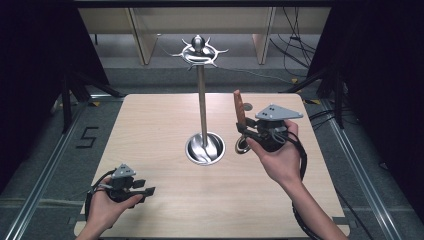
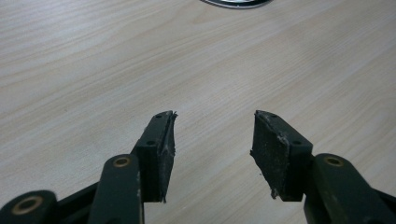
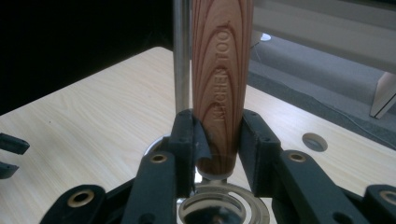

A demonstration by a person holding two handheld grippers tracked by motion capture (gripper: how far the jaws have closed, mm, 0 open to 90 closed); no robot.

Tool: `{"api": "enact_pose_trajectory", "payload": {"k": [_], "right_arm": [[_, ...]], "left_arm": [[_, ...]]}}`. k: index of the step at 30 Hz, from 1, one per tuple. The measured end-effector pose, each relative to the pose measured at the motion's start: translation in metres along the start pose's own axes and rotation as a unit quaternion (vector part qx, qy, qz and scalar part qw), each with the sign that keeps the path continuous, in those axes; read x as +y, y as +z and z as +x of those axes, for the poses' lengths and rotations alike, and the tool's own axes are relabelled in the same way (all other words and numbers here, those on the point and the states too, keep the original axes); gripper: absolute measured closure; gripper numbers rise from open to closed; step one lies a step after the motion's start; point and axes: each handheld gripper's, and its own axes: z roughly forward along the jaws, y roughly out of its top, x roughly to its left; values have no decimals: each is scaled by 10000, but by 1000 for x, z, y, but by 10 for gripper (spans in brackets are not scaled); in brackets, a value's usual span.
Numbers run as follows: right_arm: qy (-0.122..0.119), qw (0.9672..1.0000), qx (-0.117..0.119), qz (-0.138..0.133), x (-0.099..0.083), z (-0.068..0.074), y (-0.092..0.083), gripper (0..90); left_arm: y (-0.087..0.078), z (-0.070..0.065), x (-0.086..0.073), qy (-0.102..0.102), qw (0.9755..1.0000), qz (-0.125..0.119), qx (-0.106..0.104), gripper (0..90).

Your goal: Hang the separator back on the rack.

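A kitchen tool with a reddish wooden handle (image 1: 239,107) (image 3: 222,70) stands upright in my right gripper (image 1: 245,127) (image 3: 217,140), which is shut on the handle's lower end. A round metal part of the tool (image 3: 224,205) hangs below the jaws. The gripper is held above the table, just right of a metal hanging stand whose pole (image 1: 202,100) (image 3: 181,56) rises from a round base (image 1: 205,148) to a ring of hooks (image 1: 199,50). My left gripper (image 1: 147,191) (image 2: 215,135) rests near the front left of the table, open, with bare wood between its pads.
The light wooden table (image 1: 150,130) has a small round hole (image 3: 314,141) near its right back part. Black curtains flank both sides, with cables on the floor behind. The stand's base edge (image 2: 236,3) shows at the top of the left gripper view.
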Motion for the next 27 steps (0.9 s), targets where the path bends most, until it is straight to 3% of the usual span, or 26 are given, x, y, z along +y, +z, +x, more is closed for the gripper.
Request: {"api": "enact_pose_trajectory", "payload": {"k": [7,10,12,13,15,19,20,21,27], "right_arm": [[-10,9999,21,-103,11,2,0,693],[-145,9998,-20,-162,14,1,1,693],[-47,9999,-2,-132,15,3,1,693],[-171,9997,2,-192,16,1,1,693],[-25,9998,37,-217,16,2,1,693],[-133,9996,3,-255,19,0,1,693],[-25,9996,1,-264,19,2,1,693],[-64,9996,11,-273,21,0,0,693],[-63,9993,21,-368,28,0,-1,693]], "left_arm": [[0,0,1,20,10000,-32,-14,481],[-1,0,1,23,10000,-47,5,481],[-1,0,1,34,10000,-52,-40,481],[-1,0,1,18,10000,-68,-29,481],[-1,0,1,-34,10000,-74,-45,481],[-1,0,1,-8,10000,-96,-10,481],[-2,0,1,23,10000,-75,34,481],[-3,0,2,32,10000,-81,41,481],[-3,2,2,71,9999,-78,-53,481]]}}
